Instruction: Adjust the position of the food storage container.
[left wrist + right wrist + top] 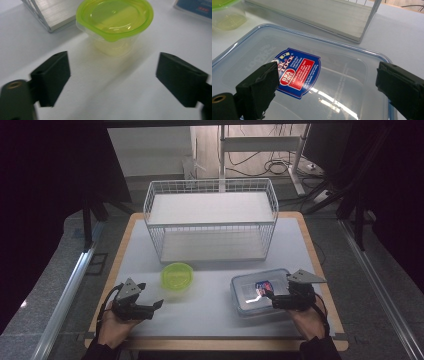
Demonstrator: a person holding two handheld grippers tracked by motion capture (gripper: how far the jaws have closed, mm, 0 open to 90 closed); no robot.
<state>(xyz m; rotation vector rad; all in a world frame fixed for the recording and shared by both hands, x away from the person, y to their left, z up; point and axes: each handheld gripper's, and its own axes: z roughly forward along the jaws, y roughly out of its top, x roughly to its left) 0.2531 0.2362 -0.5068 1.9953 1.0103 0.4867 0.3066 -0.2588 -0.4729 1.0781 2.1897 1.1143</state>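
Hovering, left gripper [152, 307]: jaws wide apart, nothing held, near the green-lidded tub [177, 276]
Right gripper [270, 296]: jaws spread over the clear lidded box [247, 295], nothing gripped
Wire rack [210, 220]: just behind both

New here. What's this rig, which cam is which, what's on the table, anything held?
No robot arm: a person holds a two-fingered handheld gripper in each hand. The high view looks down on the table; the two gripper views ride on the grippers, looking along their black fingers. On the table: a white wire rack, a small tub with a green lid and a flat clear lidded box with a blue label. The left gripper is open, facing the tub. The right gripper hangs open above the box lid. Nothing is held.
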